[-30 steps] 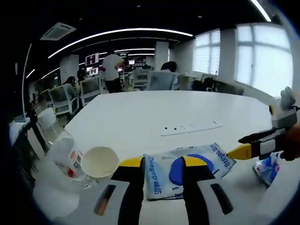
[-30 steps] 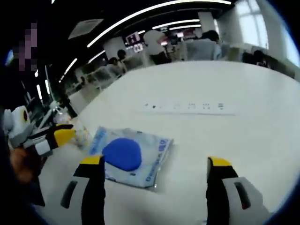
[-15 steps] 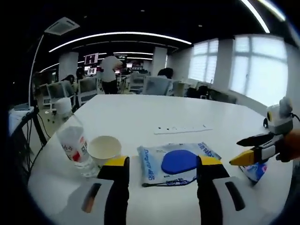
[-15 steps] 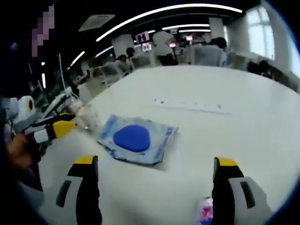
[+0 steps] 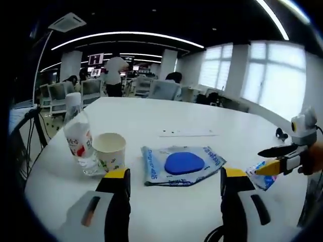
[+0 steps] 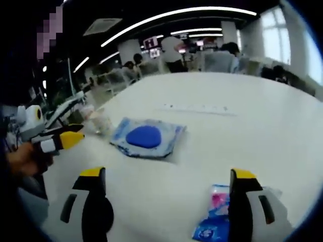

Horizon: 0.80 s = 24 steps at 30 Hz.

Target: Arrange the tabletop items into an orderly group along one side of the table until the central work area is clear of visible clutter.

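Both sets of tongs have backed off from the blue-and-white pouch since a second ago, when the left tongs had their tips right over its near edge; now they hang clear of it, and the bottle and cup show fully.

In the left gripper view the left tongs (image 5: pixel 174 184) are wide open, gripping nothing, tips above bare white desk (image 5: pixel 166 118). The pouch (image 5: pixel 182 164), with a blue oval in the middle, lies flat just beyond the tips at 12 o'clock. At about 10 o'clock from it stands a paper cup (image 5: pixel 109 150), upright, and right beside that, farther left, a clear plastic bottle (image 5: pixel 78 137) with a red-and-white label, also upright. Can't tell if the cup and bottle touch. Over at 3 o'clock the right tongs (image 5: pixel 270 162) come in from the edge, with a small blue packet (image 5: pixel 262 173) on the desk under their tip; from here I can't tell how far apart their jaws are.

The right gripper view settles it: the right tongs (image 6: pixel 169 176) are spread wide and empty. The small blue-and-pink packet (image 6: pixel 214 212) lies on the desk between the jaws, close to the jaw on the right of that view; I can't say whether it touches. The pouch (image 6: pixel 146 137) sits farther out at 11 o'clock, and the left tongs (image 6: pixel 68 140) poke in at 9 o'clock, held by a hand (image 6: pixel 25 159).
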### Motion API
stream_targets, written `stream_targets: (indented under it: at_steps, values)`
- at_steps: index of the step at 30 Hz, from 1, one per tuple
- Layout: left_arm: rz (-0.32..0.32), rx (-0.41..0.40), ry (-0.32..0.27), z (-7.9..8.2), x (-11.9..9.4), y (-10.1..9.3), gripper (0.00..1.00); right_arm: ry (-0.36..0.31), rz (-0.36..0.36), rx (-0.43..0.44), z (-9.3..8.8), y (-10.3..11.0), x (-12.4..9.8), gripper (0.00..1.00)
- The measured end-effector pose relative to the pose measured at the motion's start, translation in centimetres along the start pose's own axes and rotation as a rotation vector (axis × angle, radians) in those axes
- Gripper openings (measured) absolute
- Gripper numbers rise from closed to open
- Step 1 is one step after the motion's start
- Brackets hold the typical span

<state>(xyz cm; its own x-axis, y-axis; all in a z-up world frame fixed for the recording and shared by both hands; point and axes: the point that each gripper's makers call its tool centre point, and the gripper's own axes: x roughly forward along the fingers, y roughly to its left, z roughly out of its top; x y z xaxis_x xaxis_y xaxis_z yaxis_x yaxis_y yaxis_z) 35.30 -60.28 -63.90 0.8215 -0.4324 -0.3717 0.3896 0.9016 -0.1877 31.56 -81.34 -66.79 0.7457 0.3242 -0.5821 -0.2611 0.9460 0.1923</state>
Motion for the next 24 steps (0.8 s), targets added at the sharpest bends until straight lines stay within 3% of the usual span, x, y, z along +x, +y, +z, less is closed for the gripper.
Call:
stream_targets:
  at_steps: [10,24]
  values:
    - [-0.062,0.023,0.015,-1.6,-0.9,-3.1,0.82,-0.033,-0.045,0.017,-1.4,-1.1,-3.8,1.0]
    - [-0.173,0.039,0.034,-3.2,-1.6,-7.7,0.93,-0.044,-0.131,0.091,-5.3,-3.4,-8.4,1.0]
